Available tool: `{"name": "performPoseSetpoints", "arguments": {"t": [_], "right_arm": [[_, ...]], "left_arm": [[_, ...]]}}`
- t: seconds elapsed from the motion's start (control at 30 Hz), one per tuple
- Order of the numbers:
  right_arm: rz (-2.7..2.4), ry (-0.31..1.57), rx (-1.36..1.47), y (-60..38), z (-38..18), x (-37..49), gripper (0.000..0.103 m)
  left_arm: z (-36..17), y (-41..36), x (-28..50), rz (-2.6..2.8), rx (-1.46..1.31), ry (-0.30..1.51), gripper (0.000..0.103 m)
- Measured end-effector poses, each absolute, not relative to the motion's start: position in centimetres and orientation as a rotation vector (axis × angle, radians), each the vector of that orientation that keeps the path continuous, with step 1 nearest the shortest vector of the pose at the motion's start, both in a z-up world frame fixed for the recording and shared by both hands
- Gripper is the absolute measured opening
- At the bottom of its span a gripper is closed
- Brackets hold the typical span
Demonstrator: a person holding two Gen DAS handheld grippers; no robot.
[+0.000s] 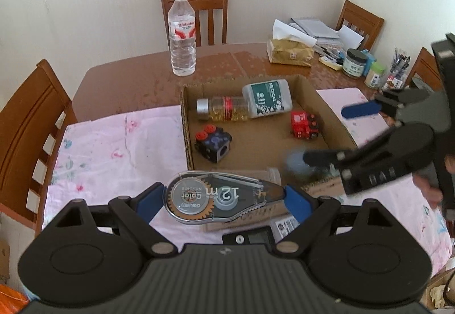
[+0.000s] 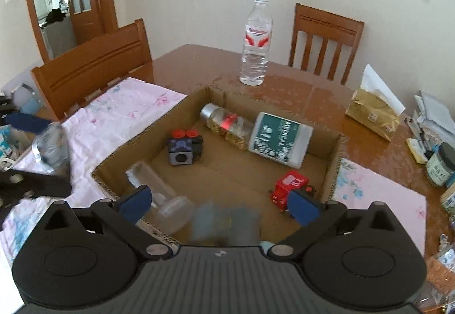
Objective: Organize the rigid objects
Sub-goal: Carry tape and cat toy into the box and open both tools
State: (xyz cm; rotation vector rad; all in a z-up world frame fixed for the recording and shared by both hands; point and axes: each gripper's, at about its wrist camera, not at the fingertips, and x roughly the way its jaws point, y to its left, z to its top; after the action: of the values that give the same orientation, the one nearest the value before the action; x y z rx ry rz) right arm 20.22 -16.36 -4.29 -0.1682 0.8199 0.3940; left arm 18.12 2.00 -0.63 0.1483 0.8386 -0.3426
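My left gripper [image 1: 224,199] is shut on a clear correction-tape dispenser [image 1: 216,197], held lengthwise between its blue pads over the near edge of a shallow cardboard box [image 1: 184,126]. My right gripper [image 2: 220,203] stands open over the box's [image 2: 331,172] near side. A small blurred grey-blue object [image 2: 227,221] sits between its jaws, and neither pad touches it. The box holds a white green-labelled bottle [image 2: 280,142], a capsule bottle [image 2: 224,122], a black cube toy [image 2: 183,147], a red toy [image 2: 290,184] and a clear jar [image 2: 159,194] on its side.
The box rests on a pink cloth [image 1: 113,149] over a brown wooden table [image 1: 128,86]. A water bottle [image 1: 182,35] stands behind the box. A tissue pack [image 1: 290,51], papers and jars [image 1: 354,62] crowd the far right. Wooden chairs [image 1: 25,126] ring the table.
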Motion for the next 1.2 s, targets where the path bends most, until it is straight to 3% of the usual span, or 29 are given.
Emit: {"name": "performPoseSetpoints", "arguments": {"t": [0.5,0.9,1.2], "right_arm": [[0.269,0.817,-0.098,-18.3,-4.0,16.1,0.103],[0.176,0.851,-0.084,-19.8,-5.1,13.7,0.103],[0.156,0.861,-0.061,-20.3,-5.4,12.7,0.103]], "left_arm": [[-0.8,-2.8,23.1,-0.439,0.198,0.813,0.09],[-5.0,-8.7,24.8,-0.553,0.25,0.883,0.09],[-4.4,-8.2,24.9,-0.514,0.219,0.875,0.096]]}}
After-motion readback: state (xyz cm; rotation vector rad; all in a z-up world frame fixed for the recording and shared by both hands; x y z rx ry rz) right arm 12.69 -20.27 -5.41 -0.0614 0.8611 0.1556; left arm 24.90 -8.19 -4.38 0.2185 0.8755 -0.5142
